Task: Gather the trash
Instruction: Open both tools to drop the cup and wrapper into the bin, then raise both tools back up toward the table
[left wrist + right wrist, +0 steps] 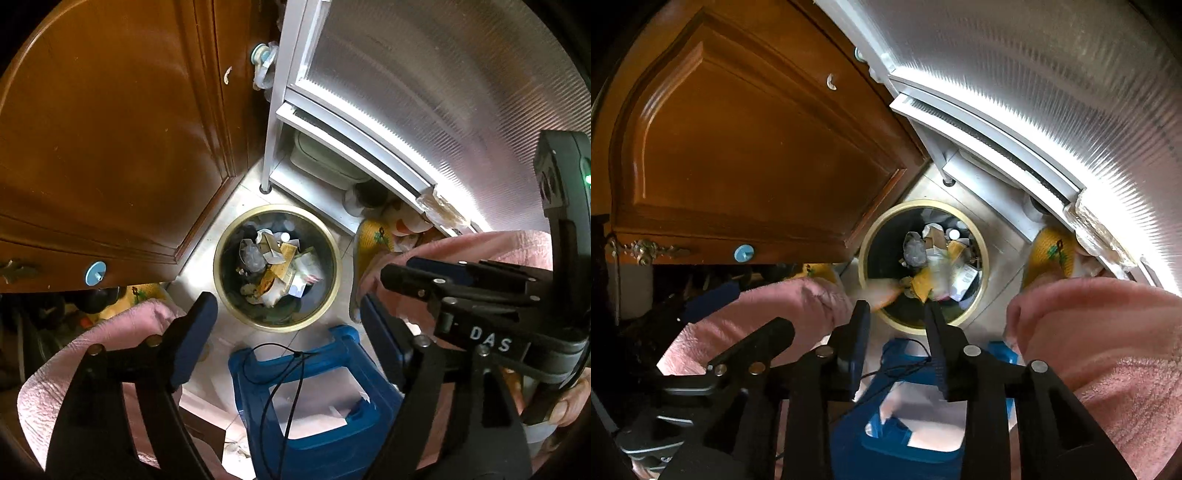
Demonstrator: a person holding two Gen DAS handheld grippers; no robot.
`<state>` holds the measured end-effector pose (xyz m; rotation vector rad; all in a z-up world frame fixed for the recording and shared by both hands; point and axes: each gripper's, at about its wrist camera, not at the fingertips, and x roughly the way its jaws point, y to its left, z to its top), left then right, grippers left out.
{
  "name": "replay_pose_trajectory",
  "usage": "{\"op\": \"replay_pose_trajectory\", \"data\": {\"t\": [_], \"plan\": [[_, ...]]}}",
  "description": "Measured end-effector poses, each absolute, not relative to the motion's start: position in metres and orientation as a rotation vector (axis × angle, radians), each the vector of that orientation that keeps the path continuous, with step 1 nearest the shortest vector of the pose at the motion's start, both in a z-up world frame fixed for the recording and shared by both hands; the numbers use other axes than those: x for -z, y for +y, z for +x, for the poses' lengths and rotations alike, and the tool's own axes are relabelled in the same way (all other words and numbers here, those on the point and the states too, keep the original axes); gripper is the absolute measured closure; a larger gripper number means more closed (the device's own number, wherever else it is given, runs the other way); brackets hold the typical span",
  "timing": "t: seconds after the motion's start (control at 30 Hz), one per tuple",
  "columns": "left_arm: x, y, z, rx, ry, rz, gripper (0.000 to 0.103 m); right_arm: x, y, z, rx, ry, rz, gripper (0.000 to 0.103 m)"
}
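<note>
A wooden cabinet door (110,147) looms left, its lower edge hiding what lies beneath. On the floor stands the round bin (277,323) — paper trash (280,269) heaped inside, blurred in the right wrist view. Above it the left gripper (286,325) has jaws wide apart and empty — the right gripper (897,332) has jaws partly open, gripping nothing.

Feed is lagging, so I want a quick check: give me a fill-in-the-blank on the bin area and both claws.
1. The round trash bin has a ____-coloured rim.
2. The stool just below the bin is ____.
3. The wide-open left claw holds ____.
4. The cabinet door left of the bin is made of ____.

Missing: gold; blue; nothing; wood
</note>
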<state>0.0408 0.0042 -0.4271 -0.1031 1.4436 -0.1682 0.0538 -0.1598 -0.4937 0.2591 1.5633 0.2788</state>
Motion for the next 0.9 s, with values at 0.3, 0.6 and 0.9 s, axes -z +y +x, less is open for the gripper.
{"op": "replay_pose_trajectory", "data": {"t": [0.3,0.6,0.9], "plan": [[0.417,0.006,0.04,0.165,1.404,-0.091,0.019,0.481,-0.156,0.052,-0.278,1.526,0.218,0.069],[0.392,0.005,0.037,0.171,1.335,-0.052,0.018,0.445,-0.155,0.046,-0.251,1.422,0.136,0.067],[0.323,-0.008,0.029,0.176,1.199,0.04,0.017,0.363,-0.164,0.031,-0.2,1.23,0.082,0.066]]}}
